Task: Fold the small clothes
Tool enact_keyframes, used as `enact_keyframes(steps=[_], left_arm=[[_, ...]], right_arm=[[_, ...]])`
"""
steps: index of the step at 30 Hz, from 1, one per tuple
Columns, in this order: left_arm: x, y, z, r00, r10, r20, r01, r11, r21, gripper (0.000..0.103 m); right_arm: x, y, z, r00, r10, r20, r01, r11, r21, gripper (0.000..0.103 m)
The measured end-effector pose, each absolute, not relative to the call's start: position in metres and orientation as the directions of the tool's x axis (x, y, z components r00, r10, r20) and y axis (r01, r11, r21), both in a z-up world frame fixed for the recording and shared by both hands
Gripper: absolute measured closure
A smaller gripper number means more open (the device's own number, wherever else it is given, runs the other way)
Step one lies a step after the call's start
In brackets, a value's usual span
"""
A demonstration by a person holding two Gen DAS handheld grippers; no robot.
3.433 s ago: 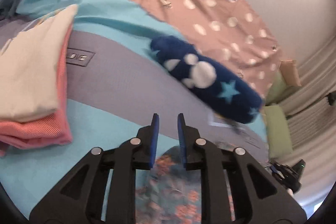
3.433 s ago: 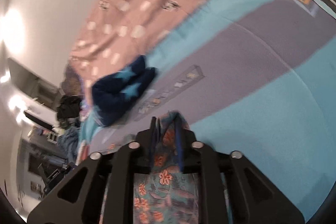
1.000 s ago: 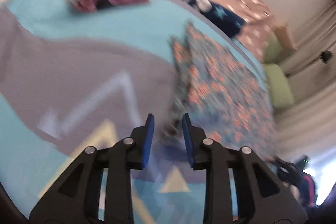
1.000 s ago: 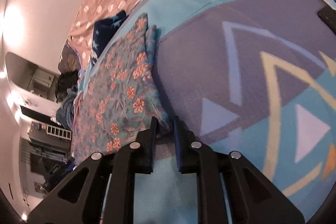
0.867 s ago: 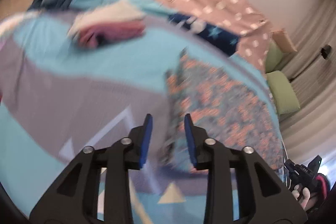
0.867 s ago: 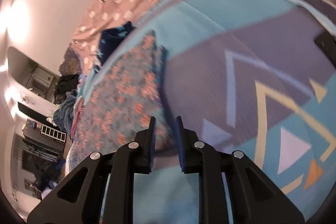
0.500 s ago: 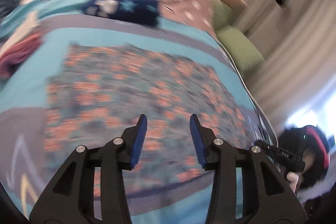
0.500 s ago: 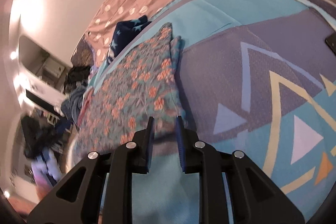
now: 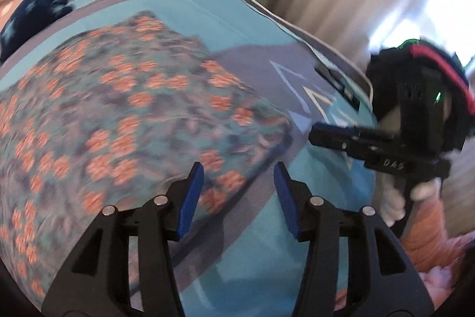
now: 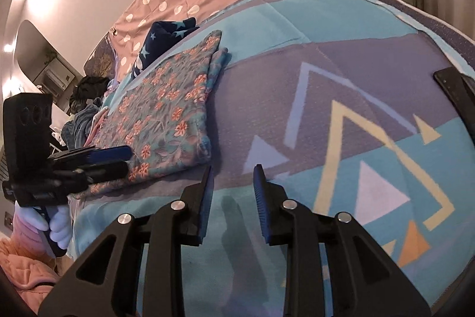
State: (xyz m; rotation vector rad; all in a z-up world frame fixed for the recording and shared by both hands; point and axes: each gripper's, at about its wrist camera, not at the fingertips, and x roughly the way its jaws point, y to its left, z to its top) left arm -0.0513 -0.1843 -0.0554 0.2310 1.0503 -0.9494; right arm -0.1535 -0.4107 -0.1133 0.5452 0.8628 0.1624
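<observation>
Our left gripper point(image 9: 237, 192) and right gripper point(image 10: 233, 189) have just been opening, jaws apart and empty, leaving the teal floral-print cotton garment point(image 10: 166, 115) flat just beyond them, so we judge the next fold can begin.

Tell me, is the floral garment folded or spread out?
Folded: the floral garment lies flat on the blanket, with a second layer showing along its far edge.

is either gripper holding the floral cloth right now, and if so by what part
Neither. The left gripper and right gripper have both just been opening, with nothing between the fingers; the floral cloth lies flat on the blanket.
</observation>
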Motion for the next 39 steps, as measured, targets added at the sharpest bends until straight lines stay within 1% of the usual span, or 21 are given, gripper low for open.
enact_keyframes(steps=[4,6,7,8,10,11,12,15,17,20,25,28,33,36,37,39], left_arm=[[-0.061,-0.212,-0.069,0.159,-0.516,-0.842,0.815,0.55,-0.183,0.045],[-0.066,-0.224,-0.074,0.204,-0.488,-0.849,0.834,0.54,-0.11,0.046],[-0.069,-0.229,-0.077,0.231,-0.475,-0.849,0.842,0.535,-0.07,0.048],[-0.07,-0.234,-0.078,0.257,-0.466,-0.847,0.847,0.53,-0.035,0.052],[-0.069,-0.24,-0.077,0.3,-0.454,-0.839,0.851,0.525,0.02,0.092],[-0.063,-0.24,-0.075,0.278,-0.468,-0.839,0.85,0.526,-0.012,0.096],[-0.055,-0.235,-0.07,0.247,-0.495,-0.833,0.834,0.546,-0.077,0.098],[-0.039,-0.215,-0.059,0.231,-0.54,-0.809,0.794,0.585,-0.164,0.098],[-0.033,-0.206,-0.055,0.236,-0.544,-0.805,0.776,0.604,-0.18,0.098],[-0.026,-0.196,-0.056,0.223,-0.549,-0.805,0.75,0.625,-0.218,0.098],[-0.028,-0.195,-0.056,0.219,-0.557,-0.801,0.744,0.626,-0.232,0.097],[-0.027,-0.192,-0.055,0.225,-0.555,-0.801,0.741,0.631,-0.23,0.096],[-0.028,-0.184,-0.051,0.228,-0.56,-0.797,0.732,0.638,-0.238,0.093],[-0.027,-0.179,-0.049,0.243,-0.554,-0.796,0.727,0.647,-0.228,0.092],[-0.026,-0.176,-0.048,0.25,-0.551,-0.796,0.72,0.656,-0.227,0.092],[-0.023,-0.171,-0.048,0.258,-0.548,-0.796,0.705,0.67,-0.233,0.092]], right_arm=[[-0.156,-0.42,-0.116,0.653,0.358,-0.668,0.093,0.837,0.54,0.075],[-0.157,-0.424,-0.119,0.653,0.36,-0.666,0.103,0.829,0.549,0.075],[-0.157,-0.426,-0.12,0.653,0.361,-0.666,0.106,0.826,0.553,0.075],[-0.156,-0.426,-0.119,0.653,0.363,-0.665,0.107,0.824,0.556,0.075],[-0.155,-0.426,-0.12,0.652,0.372,-0.66,0.103,0.82,0.563,0.075],[-0.154,-0.425,-0.119,0.651,0.378,-0.658,0.096,0.82,0.565,0.075],[-0.153,-0.424,-0.118,0.65,0.383,-0.656,0.085,0.821,0.564,0.075],[-0.151,-0.417,-0.114,0.646,0.409,-0.644,0.032,0.829,0.559,0.075],[-0.147,-0.409,-0.111,0.64,0.426,-0.64,-0.011,0.837,0.547,0.075],[-0.138,-0.39,-0.105,0.624,0.437,-0.648,-0.099,0.867,0.489,0.075],[-0.119,-0.365,-0.085,0.623,0.471,-0.625,-0.261,0.878,0.401,0.075],[-0.106,-0.362,-0.078,0.614,0.501,-0.61,-0.318,0.864,0.39,0.07],[-0.088,-0.348,-0.072,0.587,0.508,-0.631,-0.393,0.859,0.327,0.07],[-0.078,-0.346,-0.071,0.577,0.517,-0.632,-0.415,0.852,0.319,0.071],[-0.074,-0.347,-0.074,0.566,0.52,-0.64,-0.411,0.851,0.328,0.074],[-0.068,-0.352,-0.079,0.541,0.544,-0.641,-0.401,0.837,0.372,0.095]])
